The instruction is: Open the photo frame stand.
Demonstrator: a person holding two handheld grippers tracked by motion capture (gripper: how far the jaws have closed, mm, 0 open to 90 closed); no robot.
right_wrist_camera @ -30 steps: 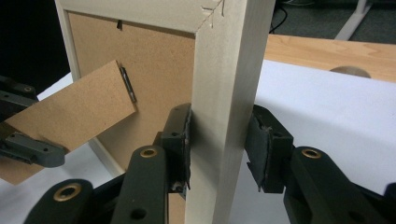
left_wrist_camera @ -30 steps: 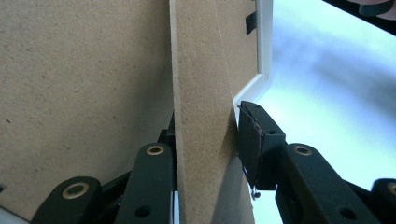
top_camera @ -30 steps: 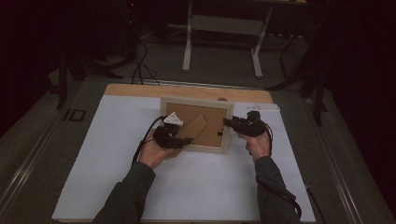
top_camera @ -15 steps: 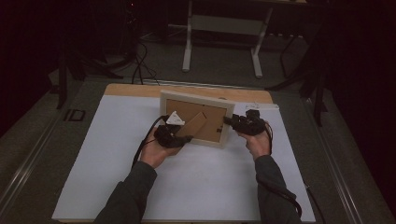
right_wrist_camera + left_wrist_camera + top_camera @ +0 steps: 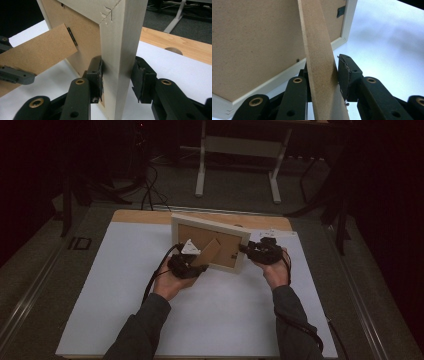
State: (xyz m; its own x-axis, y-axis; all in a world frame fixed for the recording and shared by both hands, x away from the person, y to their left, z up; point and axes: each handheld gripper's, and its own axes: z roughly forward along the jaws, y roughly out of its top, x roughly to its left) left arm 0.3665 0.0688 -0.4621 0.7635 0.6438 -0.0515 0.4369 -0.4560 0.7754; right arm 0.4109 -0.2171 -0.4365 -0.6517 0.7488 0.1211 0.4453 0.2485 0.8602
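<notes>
Gripping picture frame (image 5: 210, 242) upright over white tabletop (image 5: 115, 285): right tool (image 5: 117, 80) clamped on its edge, left tool (image 5: 322, 80) just closing, pinched its cardboard stand (image 5: 317, 50).

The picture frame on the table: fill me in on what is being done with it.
A person is standing a cream wooden picture frame upright on the white table sheet, its brown backing board facing them. The right gripper clamps the frame's side rail. The left gripper has the brown fibreboard easel stand between its jaws, which have just been closing on it, with the stand swung out from the back.
</notes>
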